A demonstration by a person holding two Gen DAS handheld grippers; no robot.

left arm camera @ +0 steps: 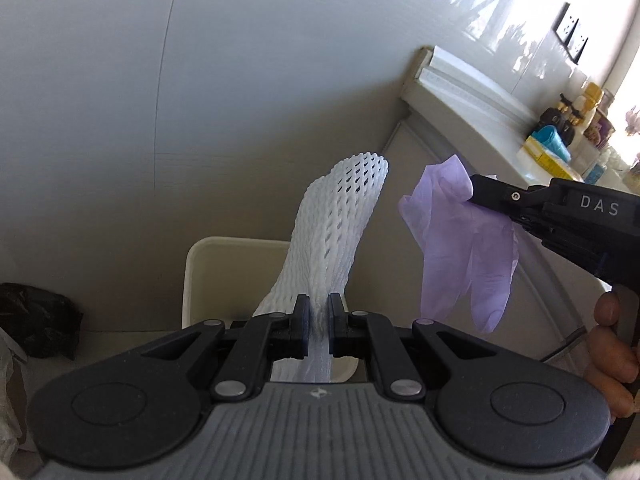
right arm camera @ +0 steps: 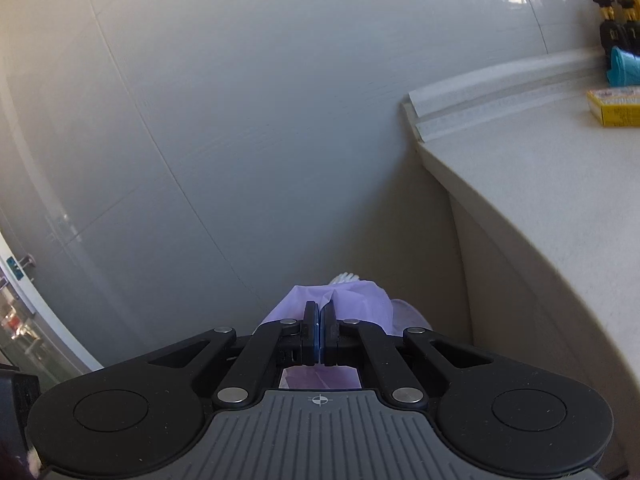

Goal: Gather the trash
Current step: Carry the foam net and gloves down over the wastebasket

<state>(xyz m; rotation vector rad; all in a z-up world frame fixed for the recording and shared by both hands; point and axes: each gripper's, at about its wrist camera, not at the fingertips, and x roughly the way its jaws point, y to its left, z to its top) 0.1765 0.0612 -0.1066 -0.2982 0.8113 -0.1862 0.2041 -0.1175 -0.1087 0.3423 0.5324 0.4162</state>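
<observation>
Left tongs (left arm camera: 319, 312) clamp a white foam net (left arm camera: 340, 220); right tongs (right arm camera: 321, 320) clamp a purple glove (right arm camera: 360, 304).

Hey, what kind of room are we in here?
Probably a home bathroom or kitchen corner: glossy tiled wall, pale countertop holding bottles, and a white bin on the floor.
</observation>
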